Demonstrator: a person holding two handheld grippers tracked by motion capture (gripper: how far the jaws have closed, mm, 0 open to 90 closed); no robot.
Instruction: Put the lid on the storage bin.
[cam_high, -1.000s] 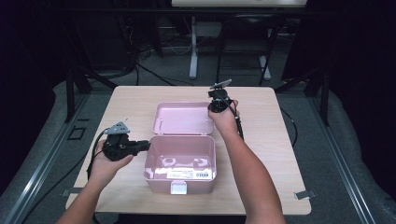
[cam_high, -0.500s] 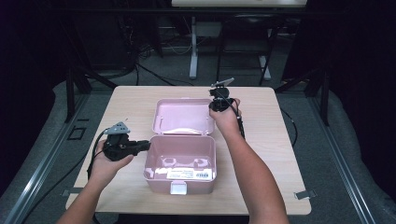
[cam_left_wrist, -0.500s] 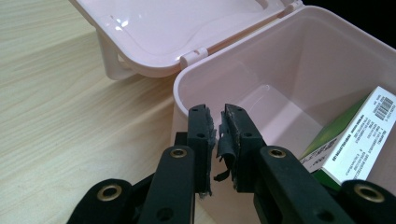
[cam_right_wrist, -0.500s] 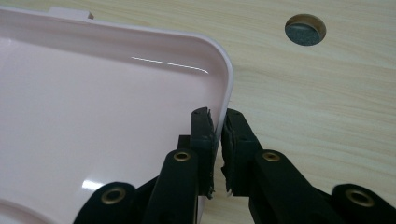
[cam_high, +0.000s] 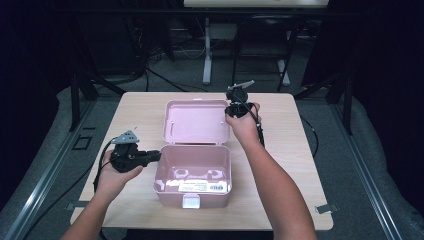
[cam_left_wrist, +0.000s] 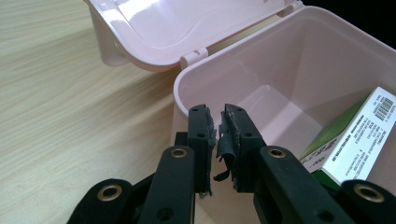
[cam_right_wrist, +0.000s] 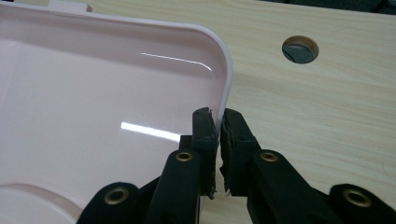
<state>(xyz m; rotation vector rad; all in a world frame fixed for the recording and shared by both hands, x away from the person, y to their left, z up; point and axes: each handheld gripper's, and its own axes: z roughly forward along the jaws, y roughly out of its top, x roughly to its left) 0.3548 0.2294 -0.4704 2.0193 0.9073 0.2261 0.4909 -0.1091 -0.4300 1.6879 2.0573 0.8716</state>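
Box held at two edges, lid open

High view: the box (cam_high: 192, 172) is seen mid-table, lid (cam_high: 196, 121) tilted back. Left gripper view: the left gripper (cam_left_wrist: 217, 128) is pinched on the box's wall. Right gripper view: the right gripper (cam_right_wrist: 218, 123), just closing, is clamped on the lid's rim; a thin grip could slip, dropping the lid.
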